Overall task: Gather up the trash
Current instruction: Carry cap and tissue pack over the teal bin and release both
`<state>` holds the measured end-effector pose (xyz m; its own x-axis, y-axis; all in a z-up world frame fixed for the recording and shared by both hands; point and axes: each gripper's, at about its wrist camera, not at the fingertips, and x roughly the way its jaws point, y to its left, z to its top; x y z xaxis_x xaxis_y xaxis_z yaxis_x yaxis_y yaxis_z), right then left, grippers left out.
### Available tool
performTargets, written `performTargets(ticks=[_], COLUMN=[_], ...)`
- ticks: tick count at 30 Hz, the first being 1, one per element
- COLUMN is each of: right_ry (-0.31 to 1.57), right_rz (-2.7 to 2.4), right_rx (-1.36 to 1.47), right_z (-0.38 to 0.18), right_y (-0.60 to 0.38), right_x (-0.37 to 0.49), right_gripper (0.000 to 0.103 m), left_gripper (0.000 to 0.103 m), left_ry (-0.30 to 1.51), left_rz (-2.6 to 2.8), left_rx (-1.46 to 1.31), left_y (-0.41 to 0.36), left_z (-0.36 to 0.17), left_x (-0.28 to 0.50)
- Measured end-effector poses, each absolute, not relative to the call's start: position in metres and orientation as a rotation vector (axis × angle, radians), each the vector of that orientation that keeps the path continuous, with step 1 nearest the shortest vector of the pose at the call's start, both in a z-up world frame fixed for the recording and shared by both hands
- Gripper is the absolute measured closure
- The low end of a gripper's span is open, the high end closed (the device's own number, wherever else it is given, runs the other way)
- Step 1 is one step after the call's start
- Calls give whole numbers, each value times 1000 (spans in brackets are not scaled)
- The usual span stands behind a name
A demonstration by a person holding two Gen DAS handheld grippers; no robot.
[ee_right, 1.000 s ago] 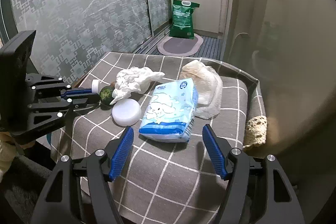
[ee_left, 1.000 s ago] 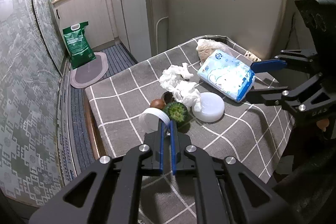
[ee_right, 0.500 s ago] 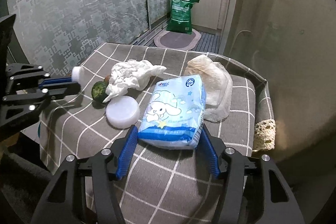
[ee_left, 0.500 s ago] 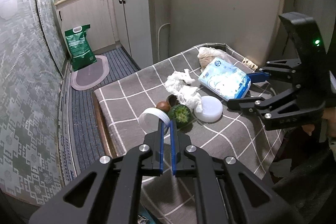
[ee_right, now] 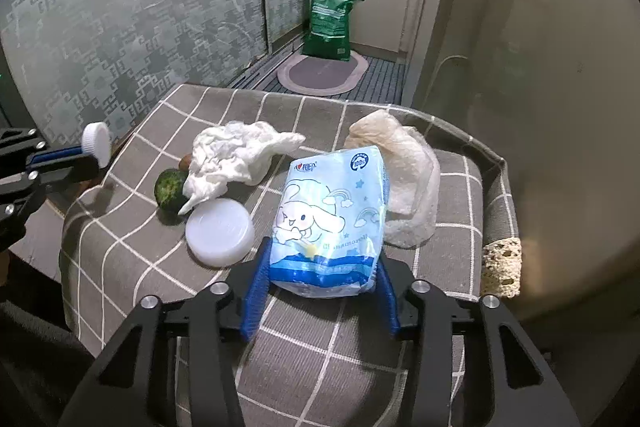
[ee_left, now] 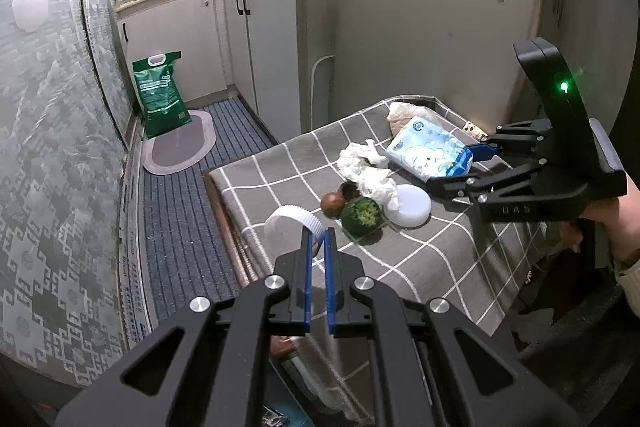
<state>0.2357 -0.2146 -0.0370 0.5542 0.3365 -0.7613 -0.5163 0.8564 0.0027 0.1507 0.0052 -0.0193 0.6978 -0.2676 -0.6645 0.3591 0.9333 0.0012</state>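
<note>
- The blue tissue pack (ee_right: 332, 223) lay on the grey checked tablecloth (ee_right: 320, 347), its near end between the blue pads of the right gripper (ee_right: 322, 291); the jaws were closing on it, and both pads seemed to be touching its sides.
- The left gripper (ee_left: 318, 239) had its jaws pressed together on the rim of a white ribbed bottle cap (ee_left: 292, 225), held off the cloth at the table's left edge.
- A crumpled white tissue (ee_right: 236, 159) lay just left of and beyond the pack, with one tail draped down to a round white lid (ee_right: 220, 237).
- The lid sat flat on the cloth, just left of the pack's near end.
- A green round fruit (ee_right: 170, 189) rested against the tissue's left side, with two brown round fruits (ee_left: 333, 203) just beyond it.
- A crumpled clear plastic bag (ee_right: 404, 183) lay touching the pack's right, far side.
- A porous sponge-like piece (ee_right: 502, 267) sat at the cloth's right edge, by the refrigerator (ee_right: 540, 107).
- On the floor far behind stood a green sack (ee_right: 330, 23) at an oval mat (ee_right: 322, 73).
</note>
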Motion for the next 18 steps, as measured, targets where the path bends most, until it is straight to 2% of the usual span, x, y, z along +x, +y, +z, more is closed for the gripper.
performTargets(ticks=[7, 18], right_ry=[790, 755], right_rz=[539, 650], right_rx=[-164, -162], right_z=[-7, 13], right_y=[-219, -167], right_x=[225, 213], right_gripper=[58, 58], left_gripper=[97, 97], left_ry=[714, 750], left_rz=[-327, -264], left_rx=[122, 109], left_y=[21, 62], left_z=[-17, -27], left_x=[144, 130])
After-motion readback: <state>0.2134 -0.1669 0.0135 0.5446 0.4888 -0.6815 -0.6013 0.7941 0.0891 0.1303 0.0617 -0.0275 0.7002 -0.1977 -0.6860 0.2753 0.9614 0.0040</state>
